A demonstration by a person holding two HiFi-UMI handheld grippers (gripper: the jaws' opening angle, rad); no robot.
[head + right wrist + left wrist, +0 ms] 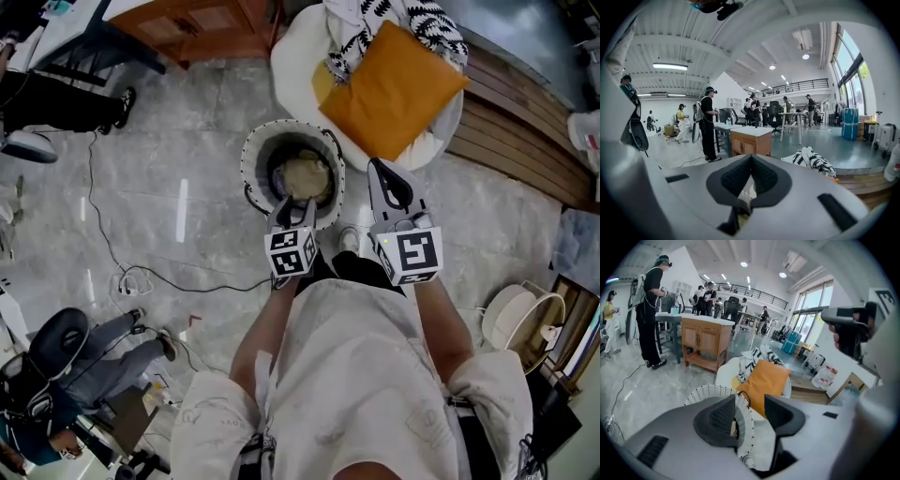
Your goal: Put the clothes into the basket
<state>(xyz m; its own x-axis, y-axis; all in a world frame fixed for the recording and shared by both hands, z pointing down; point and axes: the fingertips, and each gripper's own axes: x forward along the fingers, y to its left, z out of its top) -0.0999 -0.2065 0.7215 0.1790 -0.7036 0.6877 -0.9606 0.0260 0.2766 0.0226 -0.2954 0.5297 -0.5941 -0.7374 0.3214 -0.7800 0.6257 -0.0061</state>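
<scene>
Beige cloth (305, 175): lies crumpled in the bottom of the basket (251, 150), just ahead of and below the left hand-held gripper (292, 208).
Patterned cloth (427, 23): black and white, bunched on the beanbag (295, 56) behind the orange cushion (392, 89), well beyond both grippers and outside the basket.
Left hand-held gripper: released, its jaws standing apart. In the left gripper view (750, 411) the basket's white rim (705, 392) shows in the gap, close to the left pad. Whether it touches cannot be told.
Right hand-held gripper (382, 173): clenched, with the ribbed pads meeting at the tips in the right gripper view (750, 159) and nothing held between them. It points toward the near edge of the beanbag, to the right of the basket.
Arm pose: both forearms reach forward and down from the body, the left forearm (267, 328) angled toward the basket's near rim and the right forearm (445, 328) running roughly parallel to it. The two marker cubes sit side by side.
Basket: round, with a white woven wall flecked with dark specks and a dark interior. It stands on the floor (187, 141).
Beanbag: white, soft and rounded, touching the basket's far right side.
Cushion: square and smooth, lying tilted on the beanbag.
Floor: grey and polished, with a marbled pattern.
</scene>
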